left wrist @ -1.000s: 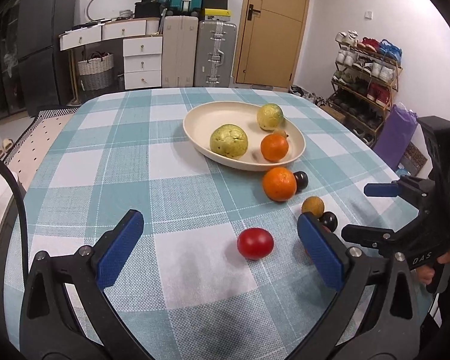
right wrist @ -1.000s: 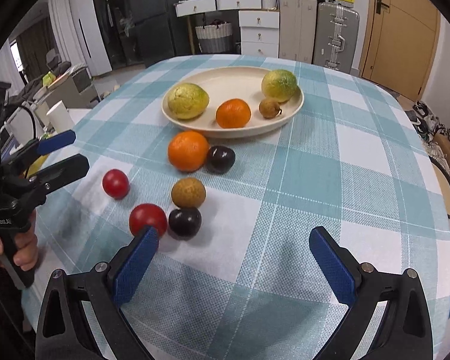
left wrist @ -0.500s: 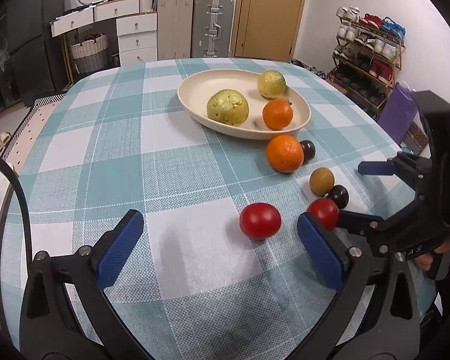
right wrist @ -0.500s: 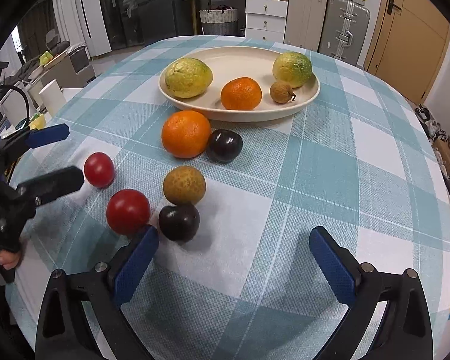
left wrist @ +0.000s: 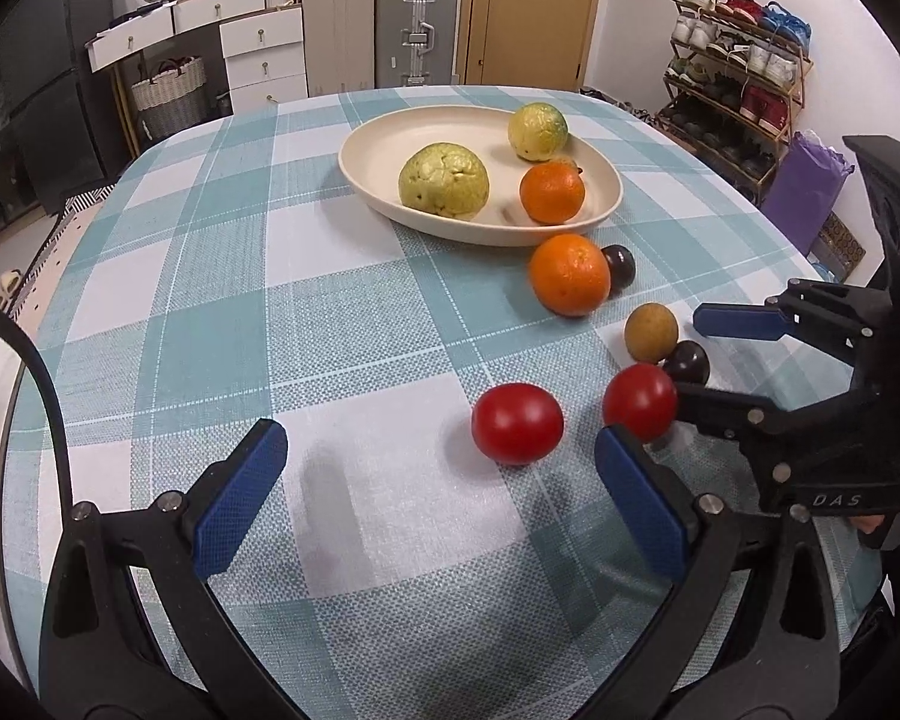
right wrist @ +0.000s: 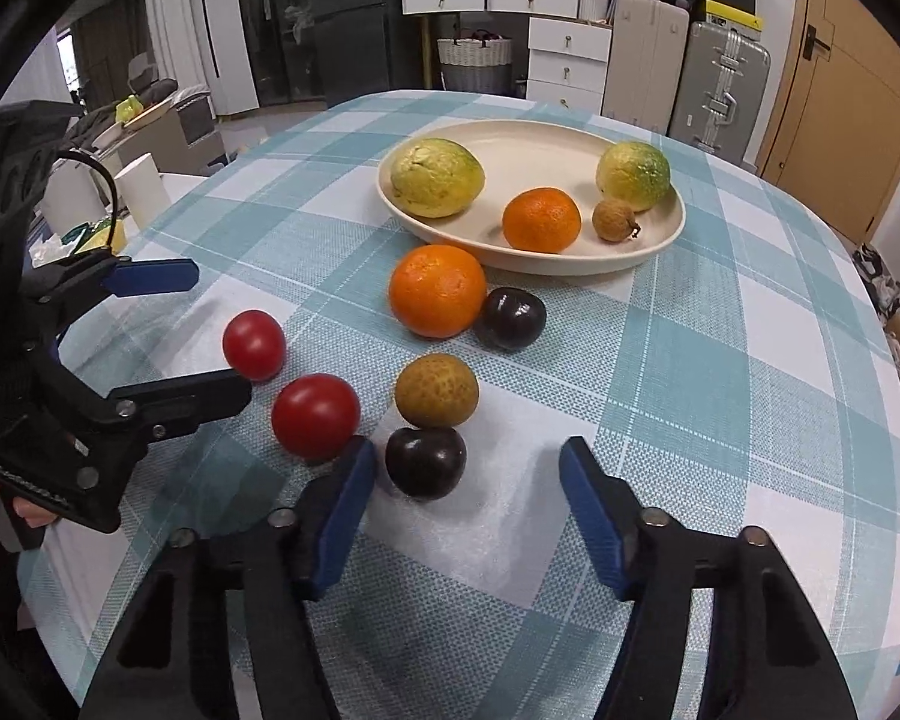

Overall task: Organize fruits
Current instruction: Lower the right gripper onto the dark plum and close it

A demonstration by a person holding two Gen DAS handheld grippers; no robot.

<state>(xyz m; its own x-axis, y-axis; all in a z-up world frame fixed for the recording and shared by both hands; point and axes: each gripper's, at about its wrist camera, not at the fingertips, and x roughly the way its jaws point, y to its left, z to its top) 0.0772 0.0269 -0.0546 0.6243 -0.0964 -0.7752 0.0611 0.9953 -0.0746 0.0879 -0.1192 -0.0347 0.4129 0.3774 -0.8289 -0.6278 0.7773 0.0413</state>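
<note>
A cream oval plate (left wrist: pixel 366 180) (right wrist: pixel 660 240) holds two yellow-green fruits, a small orange (right wrist: pixel 541 219) and a small brown fruit (right wrist: pixel 613 219). On the checked cloth lie a large orange (left wrist: pixel 569 273) (right wrist: pixel 437 290), two dark plums (right wrist: pixel 509 318) (right wrist: pixel 426 461), a brown-yellow fruit (right wrist: pixel 437 390) and two red tomatoes (left wrist: pixel 517 423) (left wrist: pixel 639 402). My left gripper (left wrist: pixel 438 498) is open, just short of the nearer tomato. My right gripper (right wrist: pixel 468 510) is open, its jaws to either side of the near plum (left wrist: pixel 686 361).
The round table's edge curves close on all sides. Beyond it stand white drawers (left wrist: pixel 264 54), suitcases (left wrist: pixel 417 30), a door, a shoe rack (left wrist: pixel 738 78) and a wicker basket (right wrist: pixel 474 63).
Both grippers have moved forward towards the fruit. The right gripper's jaws have narrowed and now flank the near dark plum. No fruit has moved.
</note>
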